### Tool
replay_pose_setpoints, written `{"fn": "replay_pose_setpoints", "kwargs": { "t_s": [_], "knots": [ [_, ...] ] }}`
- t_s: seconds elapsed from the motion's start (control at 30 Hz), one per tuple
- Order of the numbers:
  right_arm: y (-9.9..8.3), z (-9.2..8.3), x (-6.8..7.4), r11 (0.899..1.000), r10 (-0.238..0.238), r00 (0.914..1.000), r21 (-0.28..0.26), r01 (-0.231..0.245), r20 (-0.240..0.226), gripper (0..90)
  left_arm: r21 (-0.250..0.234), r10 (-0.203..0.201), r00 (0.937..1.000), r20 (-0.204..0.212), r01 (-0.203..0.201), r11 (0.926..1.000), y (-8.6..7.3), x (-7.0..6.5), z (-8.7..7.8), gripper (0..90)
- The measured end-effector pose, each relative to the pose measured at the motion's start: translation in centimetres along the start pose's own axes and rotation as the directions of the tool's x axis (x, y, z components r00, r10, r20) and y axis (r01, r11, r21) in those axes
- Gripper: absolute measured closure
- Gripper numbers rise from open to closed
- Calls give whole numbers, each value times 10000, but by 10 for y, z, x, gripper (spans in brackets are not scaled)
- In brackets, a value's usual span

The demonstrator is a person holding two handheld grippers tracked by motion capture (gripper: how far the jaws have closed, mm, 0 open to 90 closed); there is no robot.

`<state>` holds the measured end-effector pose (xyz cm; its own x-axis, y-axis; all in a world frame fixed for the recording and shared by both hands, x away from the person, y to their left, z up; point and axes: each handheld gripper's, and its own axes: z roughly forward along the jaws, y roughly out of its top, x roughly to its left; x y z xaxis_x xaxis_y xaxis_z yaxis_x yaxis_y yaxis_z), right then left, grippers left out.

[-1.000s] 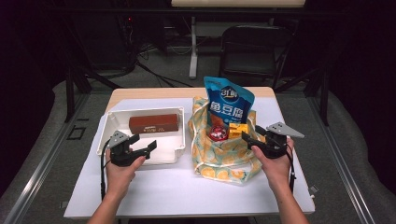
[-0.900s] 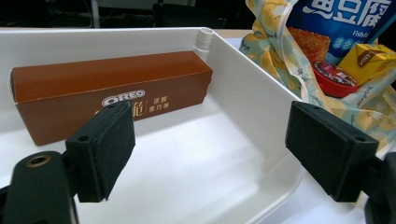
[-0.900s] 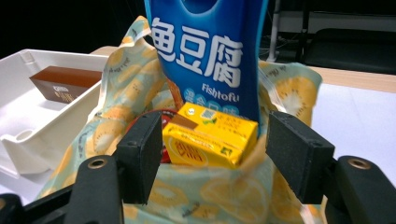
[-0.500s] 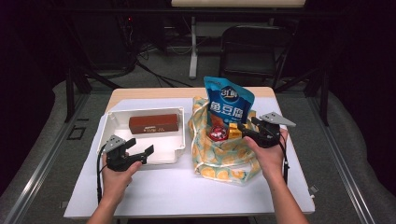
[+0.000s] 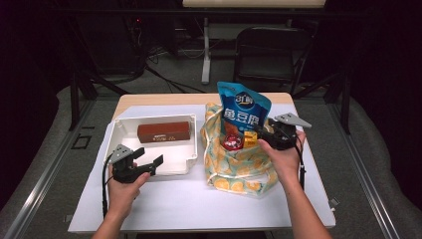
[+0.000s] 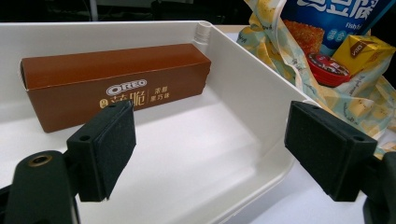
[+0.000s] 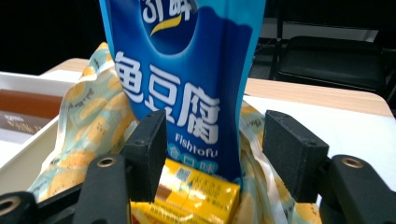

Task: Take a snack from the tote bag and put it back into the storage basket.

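While the person's two forearms come in from six o'clock in the high view, we see a white-covered table [image 5: 199, 209] with everything set out across its middle. Largest is the white plastic tray [image 5: 117, 134] at nine o'clock, hard and smooth-walled, holding a long brown Oreo box [image 5: 163, 132] of stiff card. At three o'clock slumps a soft cloth bag [image 5: 239, 169], pale with a yellow print, its mouth open. Standing upright in it is the blue fish tofu pouch [image 5: 244, 107], glossy film, tall and flat. We judge it light, slippery and easily crumpled, so it is best pinched across its lower flat middle, gently. In front of it, at its foot, lie a small yellow foil packet [image 5: 250, 138] and a round red tin [image 5: 232, 143].

The right gripper [image 7: 212, 158] has its jaws either side of the pouch's lower edge; they have just been closing but do not yet press it. The left gripper [image 5: 149, 160] hovers at the tray's near rim, jaws wide apart and holding nothing.
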<state>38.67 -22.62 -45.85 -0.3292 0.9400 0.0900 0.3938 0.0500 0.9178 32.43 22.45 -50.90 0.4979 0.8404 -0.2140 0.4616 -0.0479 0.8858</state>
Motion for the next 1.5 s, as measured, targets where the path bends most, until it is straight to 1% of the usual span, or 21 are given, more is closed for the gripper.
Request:
{"fn": "replay_pose_setpoints", "kwargs": {
  "t_s": [0.03, 0.17, 0.27, 0.33, 0.5, 0.53, 0.63, 0.73, 0.87, 1.0, 1.1, 1.17, 1.27, 1.37, 1.5],
  "knots": [
    [1, 2, 0, 10000, 39, 10000, -59, -39, -44, 411, -15, -30, 10000, 0, 30, 10000, 0, 0, 0, 173],
    [5, 9, 0, 10000, 31, 10000, -21, -31, -17, 457, -13, -48, 10000, 9, 48, 10000, 0, 0, 0, 179],
    [7, 16, 2, 10000, -69, 10000, 43, 69, -29, 470, -25, -73, 10000, 27, 73, 10000, 0, 1, 0, 185],
    [9, 21, 3, 10000, -34, 10000, 75, 34, -7, 478, -92, -104, 9999, 3, 104, 9999, 0, 1, 0, 187],
    [11, 31, 4, 9999, -30, 10000, 132, 30, -26, 515, -65, -117, 9999, 0, 117, 9999, 0, 3, -1, 193],
    [12, 32, 4, 9998, -74, 10000, 179, 74, -1, 526, -100, -136, 9999, -22, 136, 9999, 0, 3, -1, 195],
    [13, 36, 7, 9999, -114, 9999, 84, 114, 28, 568, -59, -132, 9999, 7, 132, 9999, -1, 3, 0, 199],
    [13, 38, 9, 9999, -145, 9998, 18, 144, 151, 618, -26, -110, 9999, 2, 110, 9999, 0, 2, 0, 203],
    [12, 39, 9, 9997, -226, 9997, -81, 227, 67, 671, -34, -118, 9999, -3, 118, 9999, 0, 2, 0, 208],
    [11, 38, 9, 9991, -410, 9992, -71, 410, -37, 774, -84, -129, 9999, -7, 129, 9999, 0, 2, 1, 212],
    [10, 39, 7, 9994, -323, 9994, -115, 321, -129, 835, -44, -100, 10000, 5, 100, 9999, 0, 1, 0, 215],
    [11, 39, 7, 9994, -330, 9992, -88, 328, -230, 852, -87, -116, 9999, -16, 116, 9999, 0, 1, 0, 216],
    [11, 39, 9, 9985, -539, 9983, -73, 538, -203, 870, -83, -133, 9999, -23, 133, 9999, 0, 3, -1, 219],
    [12, 38, 9, 9991, -392, 9986, -154, 387, -361, 884, -101, -190, 9998, -16, 190, 9998, 0, 4, -1, 222],
    [15, 36, 13, 9981, -582, 9974, -240, 572, -431, 893, -98, -188, 9998, -41, 187, 9998, 0, 4, -1, 224]
  ]
}}
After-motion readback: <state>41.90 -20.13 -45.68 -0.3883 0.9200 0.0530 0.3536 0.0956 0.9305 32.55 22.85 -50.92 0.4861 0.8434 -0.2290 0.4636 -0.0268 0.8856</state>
